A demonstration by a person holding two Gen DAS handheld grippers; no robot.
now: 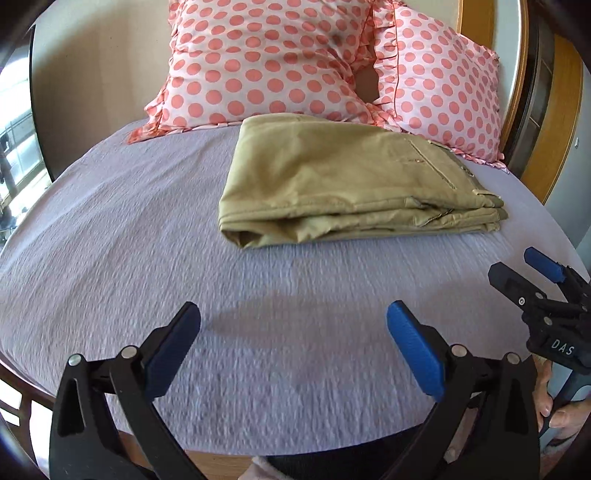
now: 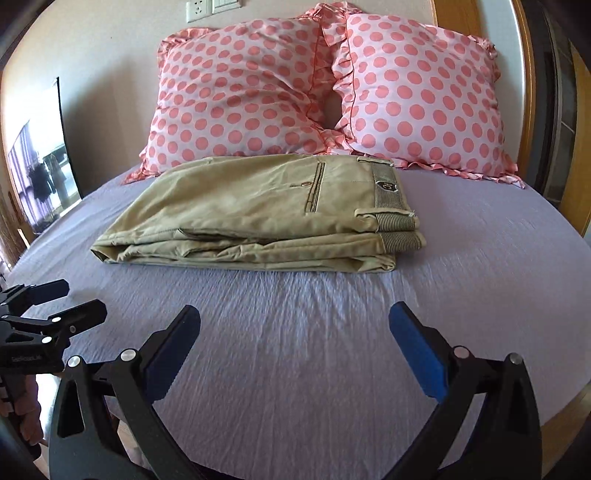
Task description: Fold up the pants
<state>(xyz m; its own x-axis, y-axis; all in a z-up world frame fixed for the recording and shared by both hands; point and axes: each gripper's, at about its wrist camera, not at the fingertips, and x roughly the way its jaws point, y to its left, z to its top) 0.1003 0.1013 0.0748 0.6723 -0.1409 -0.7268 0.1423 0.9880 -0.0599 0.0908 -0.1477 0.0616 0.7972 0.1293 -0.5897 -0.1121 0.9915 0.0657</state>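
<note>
Two grippers hang low at six o'clock, nearest the cameras. The left gripper [image 1: 293, 345] has its jaws spread wide with nothing between them, and the right gripper [image 2: 294, 347] is likewise released and empty. Each shows in the other's view, the right at three o'clock of the left wrist camera, the left at nine o'clock of the right wrist camera.

Beyond them stretches bare lilac bedsheet [image 2: 314, 332], crinkled, well apart from either tool. Farther on, toward twelve o'clock, the khaki pants [image 2: 258, 210] lie as a compact stack of layers, waistband and back pocket on top, edges roughly squared. I judge the folding essentially finished; the next move probably calls for no more than a light press to even the lower edges, or simply backing away.

Behind the pants, two polka-dot pillows [image 2: 240, 99] lean against the wall. A wooden bed frame [image 2: 528, 110] curves at two o'clock, wall sockets [image 2: 214, 7] sit at twelve, and a dark screen [image 2: 40, 158] stands at nine.
</note>
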